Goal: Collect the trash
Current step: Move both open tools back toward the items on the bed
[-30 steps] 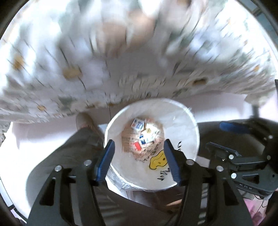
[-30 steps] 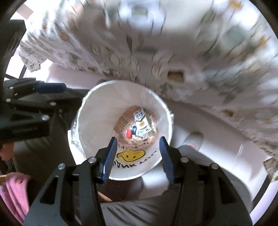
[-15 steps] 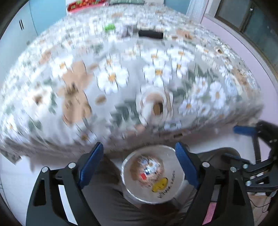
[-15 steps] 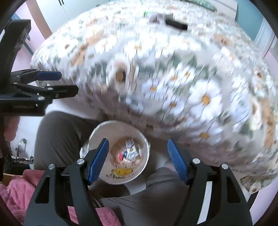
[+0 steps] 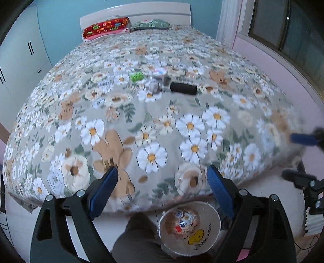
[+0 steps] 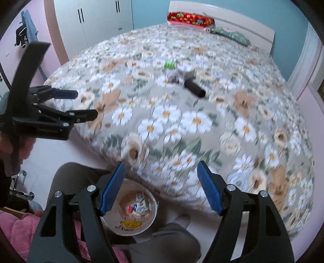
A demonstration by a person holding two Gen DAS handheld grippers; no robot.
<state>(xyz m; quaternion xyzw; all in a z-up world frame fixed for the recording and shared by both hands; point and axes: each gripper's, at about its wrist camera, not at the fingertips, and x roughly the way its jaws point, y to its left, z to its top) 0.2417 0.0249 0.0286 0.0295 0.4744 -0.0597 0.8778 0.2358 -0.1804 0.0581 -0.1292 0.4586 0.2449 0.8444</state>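
Observation:
A white trash bin [image 5: 210, 240] with a yellow smiley stands on the floor at the foot of the bed, with wrappers inside; it also shows in the right wrist view [image 6: 149, 220]. On the flowered bedspread [image 5: 162, 121] lie a black cylinder [image 5: 183, 88], a green item [image 5: 137, 77] and crumpled wrappers [image 5: 155, 85]. The black cylinder [image 6: 195, 88] and green item [image 6: 169, 65] show in the right wrist view too. My left gripper [image 5: 161, 191] is open and empty above the bed's foot. My right gripper [image 6: 161, 187] is open and empty.
A red pillow [image 5: 106, 25] and a green pillow [image 5: 150, 24] lie at the headboard. White wardrobes [image 6: 95, 18] stand left of the bed. My grey-trousered legs [image 5: 139, 238] are beside the bin. A pink cloth [image 6: 18, 228] lies at the lower left.
Both grippers have lifted from over the bin and tilted up toward the bed. Both jaws have opened wider. The bin now sits low in both views.

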